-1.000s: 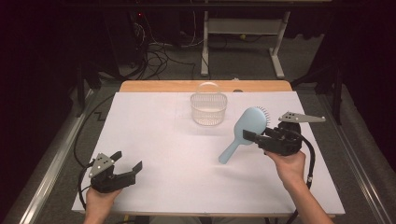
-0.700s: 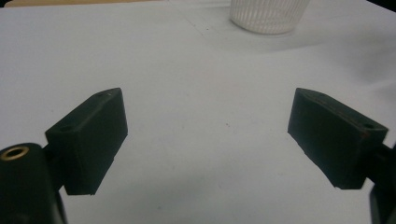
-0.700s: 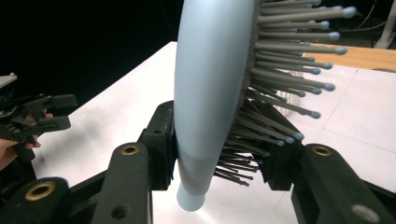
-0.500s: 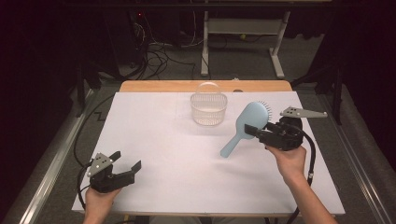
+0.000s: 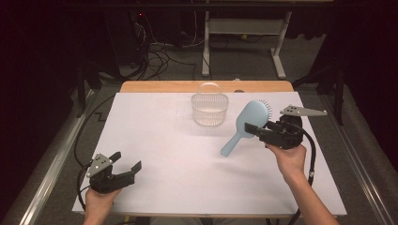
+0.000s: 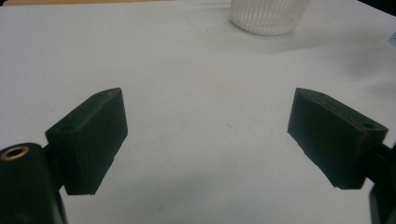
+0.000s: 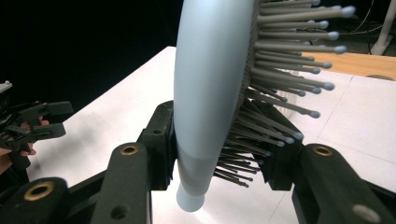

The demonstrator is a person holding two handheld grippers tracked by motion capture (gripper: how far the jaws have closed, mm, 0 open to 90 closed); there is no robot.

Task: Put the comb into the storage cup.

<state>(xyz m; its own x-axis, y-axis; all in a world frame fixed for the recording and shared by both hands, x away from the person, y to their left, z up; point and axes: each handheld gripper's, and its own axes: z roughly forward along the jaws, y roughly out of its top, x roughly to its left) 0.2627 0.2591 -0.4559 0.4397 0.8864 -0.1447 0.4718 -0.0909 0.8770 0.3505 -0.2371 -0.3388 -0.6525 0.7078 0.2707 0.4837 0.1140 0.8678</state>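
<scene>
Jaws of the left gripper (image 5: 126, 169) stand wide apart and empty near the table's (image 5: 155, 117) front left corner, while the right gripper (image 5: 253, 130) pinches the one pale blue hairbrush (image 5: 244, 124) by its head, lifted above the table toward the right edge. To drop it cleanly into the single clear basket (image 5: 210, 108) by the far edge, keep that squeeze firm and tip the handle down first.

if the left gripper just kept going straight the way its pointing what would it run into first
Probably nothing close: the open left gripper has bare white table ahead. Farther along that line stands the clear ribbed basket, which looks like the first thing it would meet, though depth is hard to judge.
</scene>
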